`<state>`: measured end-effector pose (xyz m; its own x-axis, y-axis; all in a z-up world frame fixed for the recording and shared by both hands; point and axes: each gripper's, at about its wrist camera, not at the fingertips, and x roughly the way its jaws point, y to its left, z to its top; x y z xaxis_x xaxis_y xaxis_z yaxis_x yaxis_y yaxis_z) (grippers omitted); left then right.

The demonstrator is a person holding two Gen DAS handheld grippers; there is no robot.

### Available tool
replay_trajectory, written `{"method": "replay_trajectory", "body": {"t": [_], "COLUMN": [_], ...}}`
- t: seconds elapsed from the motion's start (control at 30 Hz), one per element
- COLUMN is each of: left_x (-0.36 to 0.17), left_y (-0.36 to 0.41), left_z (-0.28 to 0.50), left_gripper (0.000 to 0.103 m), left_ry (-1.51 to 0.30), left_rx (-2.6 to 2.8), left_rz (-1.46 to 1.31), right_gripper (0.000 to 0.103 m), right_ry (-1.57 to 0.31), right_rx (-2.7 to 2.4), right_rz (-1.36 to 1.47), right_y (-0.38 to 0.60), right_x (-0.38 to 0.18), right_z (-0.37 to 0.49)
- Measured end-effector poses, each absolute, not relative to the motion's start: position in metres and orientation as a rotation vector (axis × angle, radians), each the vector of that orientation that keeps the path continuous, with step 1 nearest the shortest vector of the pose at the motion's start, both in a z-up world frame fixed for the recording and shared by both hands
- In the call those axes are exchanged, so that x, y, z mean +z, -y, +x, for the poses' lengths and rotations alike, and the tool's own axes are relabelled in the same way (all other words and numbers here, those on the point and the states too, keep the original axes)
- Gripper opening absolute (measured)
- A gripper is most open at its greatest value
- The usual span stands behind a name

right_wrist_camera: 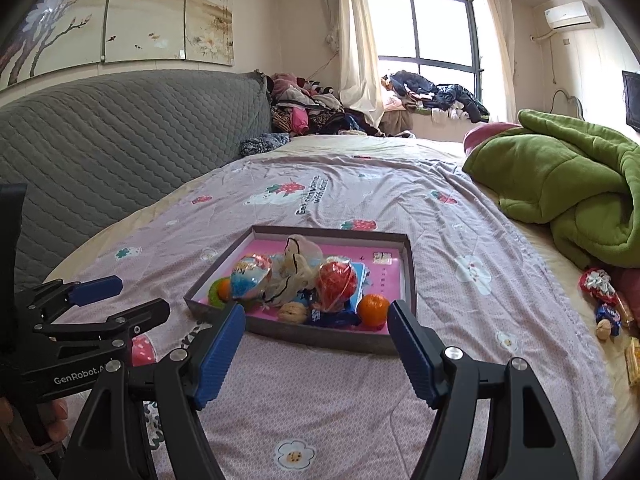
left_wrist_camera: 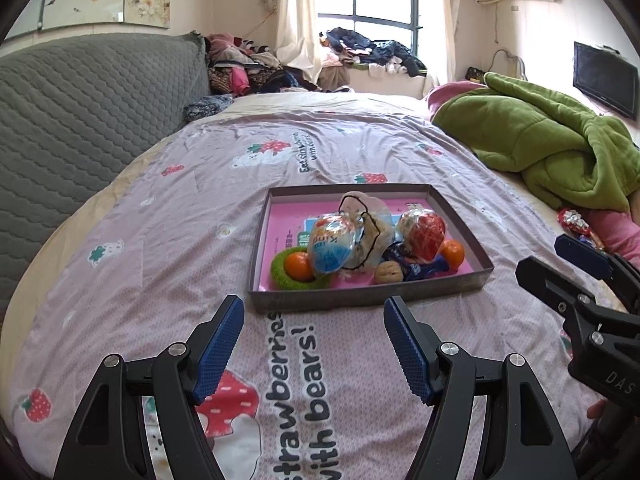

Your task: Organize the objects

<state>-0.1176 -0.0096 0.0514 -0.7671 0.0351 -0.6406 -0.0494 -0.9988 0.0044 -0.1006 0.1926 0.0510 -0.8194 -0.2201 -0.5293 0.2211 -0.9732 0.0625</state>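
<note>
A shallow grey box [left_wrist_camera: 372, 294] [right_wrist_camera: 320, 336] with a pink floor lies on the bed. It holds two oranges [left_wrist_camera: 454, 253] [right_wrist_camera: 373, 309], a green ring [left_wrist_camera: 280, 270], a walnut [left_wrist_camera: 390, 272] [right_wrist_camera: 292, 313], blue wrappers and clear plastic bags of snacks [left_wrist_camera: 334, 242] [right_wrist_camera: 336, 284]. My left gripper [left_wrist_camera: 314, 312] is open just short of the box's near wall, with nothing between its fingers. My right gripper [right_wrist_camera: 316, 318] is open too, nothing between its fingers, its fingertips by the box's near edge. Each gripper shows at the side of the other's view.
Loose snacks [right_wrist_camera: 604, 300] [left_wrist_camera: 576, 222] lie at the right by a crumpled green blanket [left_wrist_camera: 552, 140] [right_wrist_camera: 568, 184]. The bedspread [left_wrist_camera: 200, 208] is pink with strawberry prints. A grey quilted headboard [left_wrist_camera: 80, 100] stands at the left, and piles of clothes [right_wrist_camera: 312, 108] at the far end.
</note>
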Motion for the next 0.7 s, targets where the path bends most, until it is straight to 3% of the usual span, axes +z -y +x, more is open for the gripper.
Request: {"method": "replay_trajectory", "body": {"t": [0.7], "left_x": [0.023], "left_y": [0.008], "left_z": [-0.098], "left_gripper": [0.074], "left_ry": [-0.054], "left_rx": [2.889], "left_rz": [-1.091], "right_gripper": [0.073], "right_ry": [-0.049], "right_rx": [-2.828], "right_rz": [0.874], "right_y": [-0.189], "right_x": [0.022], "right_z": [-0.075]}}
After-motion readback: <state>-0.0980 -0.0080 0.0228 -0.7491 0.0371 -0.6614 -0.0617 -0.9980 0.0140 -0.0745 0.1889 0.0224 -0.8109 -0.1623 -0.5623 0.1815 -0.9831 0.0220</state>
